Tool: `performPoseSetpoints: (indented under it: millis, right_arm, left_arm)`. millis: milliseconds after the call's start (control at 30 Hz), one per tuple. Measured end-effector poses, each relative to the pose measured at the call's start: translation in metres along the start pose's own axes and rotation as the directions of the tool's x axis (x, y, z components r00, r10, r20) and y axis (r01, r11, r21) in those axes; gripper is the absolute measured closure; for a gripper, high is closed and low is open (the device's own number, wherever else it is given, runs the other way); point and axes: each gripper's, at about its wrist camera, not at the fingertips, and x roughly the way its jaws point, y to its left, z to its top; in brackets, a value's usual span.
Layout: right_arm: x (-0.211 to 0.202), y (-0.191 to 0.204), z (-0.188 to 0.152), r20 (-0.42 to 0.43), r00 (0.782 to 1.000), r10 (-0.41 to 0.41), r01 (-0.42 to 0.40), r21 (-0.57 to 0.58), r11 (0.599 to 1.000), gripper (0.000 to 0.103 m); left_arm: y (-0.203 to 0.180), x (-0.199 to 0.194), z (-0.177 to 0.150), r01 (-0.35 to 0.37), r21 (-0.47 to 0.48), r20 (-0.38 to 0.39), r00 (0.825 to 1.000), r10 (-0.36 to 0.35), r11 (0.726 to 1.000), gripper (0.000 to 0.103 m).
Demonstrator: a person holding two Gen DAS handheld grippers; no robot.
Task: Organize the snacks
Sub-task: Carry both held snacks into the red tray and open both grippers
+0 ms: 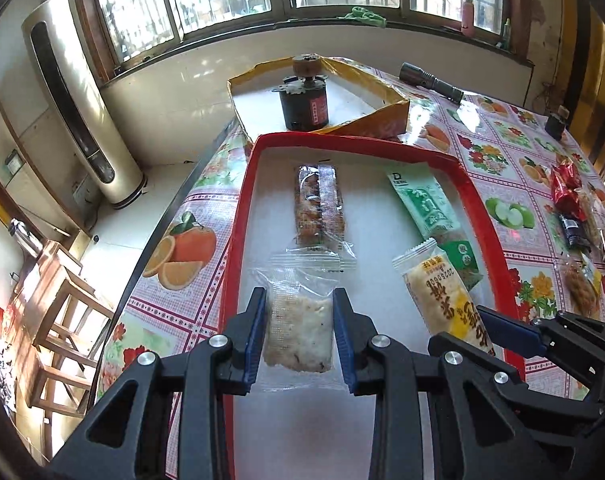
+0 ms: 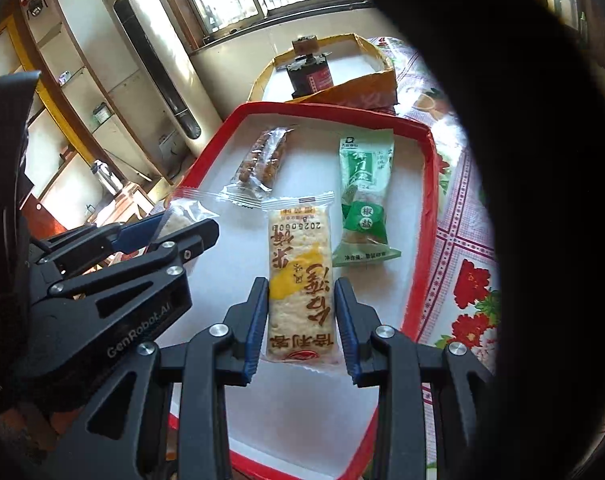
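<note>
A red-rimmed tray (image 1: pixel 238 240) with a white floor lies on the fruit-print tablecloth. My left gripper (image 1: pixel 300 294) is shut on a clear-wrapped white rice snack (image 1: pixel 298 336), held just over the tray's near left part. To its right, my right gripper (image 2: pixel 301 283) is shut on a yellow-and-white cracker packet (image 2: pixel 300 264). Each wrist view also catches the other gripper: the right gripper (image 1: pixel 458 326) and the left gripper (image 2: pixel 186 224). On the tray floor lie a brown nut bar (image 1: pixel 318 208) in clear wrap and a green packet (image 1: pixel 426 208).
Behind the tray stands a yellow-edged box (image 1: pixel 386 120) holding a black cylinder (image 1: pixel 302 104). A flashlight (image 1: pixel 430 82) lies at the back. Several loose snacks (image 1: pixel 570 196) sit on the cloth to the right. The table's edge drops off at left. A dark shape (image 2: pixel 542 200) blocks the right wrist view's right side.
</note>
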Motion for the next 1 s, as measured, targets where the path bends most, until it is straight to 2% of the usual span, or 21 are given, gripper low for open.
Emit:
performPoseSetpoints:
  millis: [400, 600, 833, 1000]
  right_arm:
    - [0.031, -0.009, 0.021, -0.011, 0.999, -0.047, 0.047, 0.024, 0.999, 0.067]
    - [0.039, -0.011, 0.036, -0.007, 0.998, -0.07, 0.07, 0.013, 0.997, 0.067]
    - [0.038, -0.011, 0.029, -0.013, 0.998, -0.065, 0.065, -0.007, 0.998, 0.066]
    - [0.025, -0.016, 0.018, -0.024, 0.998, -0.053, 0.054, 0.006, 0.999, 0.058]
  left_arm:
    - [0.008, 0.031, 0.017, 0.0, -0.023, -0.049, 0.999, -0.001, 1.0, 0.071]
    - [0.009, 0.033, 0.019, -0.002, -0.037, -0.058, 0.998, 0.0, 0.999, 0.07]
    - [0.003, 0.027, 0.006, -0.017, -0.018, -0.065, 0.998, 0.016, 1.0, 0.069]
    - [-0.003, 0.013, -0.006, -0.008, -0.013, -0.054, 0.999, 0.007, 1.0, 0.069]
